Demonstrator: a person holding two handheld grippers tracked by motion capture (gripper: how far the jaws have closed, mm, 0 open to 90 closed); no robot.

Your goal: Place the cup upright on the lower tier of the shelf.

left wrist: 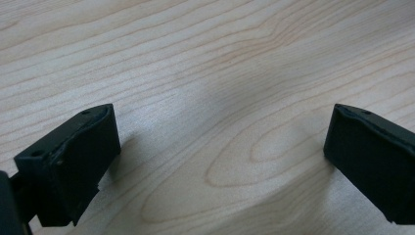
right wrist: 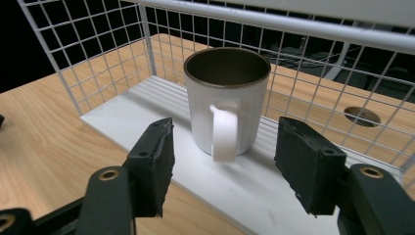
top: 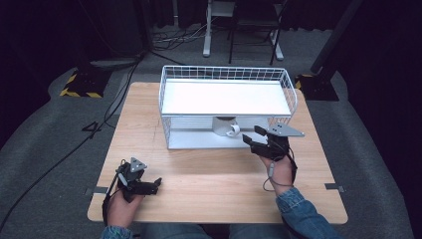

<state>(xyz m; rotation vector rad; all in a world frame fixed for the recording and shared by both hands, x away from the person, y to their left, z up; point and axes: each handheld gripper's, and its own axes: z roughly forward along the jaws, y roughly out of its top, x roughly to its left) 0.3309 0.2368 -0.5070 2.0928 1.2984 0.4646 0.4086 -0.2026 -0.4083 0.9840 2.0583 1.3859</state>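
While the wooden counter (top: 214, 174) carries everything, biggest item on it is the white wire rack (top: 226, 107), two levels, sitting toward the far half. Top shelf is a flat white panel with a wire rim. Lower shelf is a white base plate with wire mesh at the back and sides, front side open.

White mug (right wrist: 226, 105) stands upright on the lower shelf, near the front edge, dark inside, handle pointing out at the right claw. In the high view the mug (top: 226, 127) sits under the top shelf, roughly mid-width of the rack.

Right claw (top: 261, 139): hovers just in front of the rack's open side, aimed at the mug. In the right gripper view the right claw (right wrist: 225, 166) is spread about half way, pads either side of the handle line but apart from it. No contact with mug or rack, nothing pinched.

Left claw (top: 152, 186): low over bare counter at the near left, well apart from the rack. Left gripper view shows the left claw (left wrist: 220, 156) spread wide, only wood grain between the pads, holding nothing.
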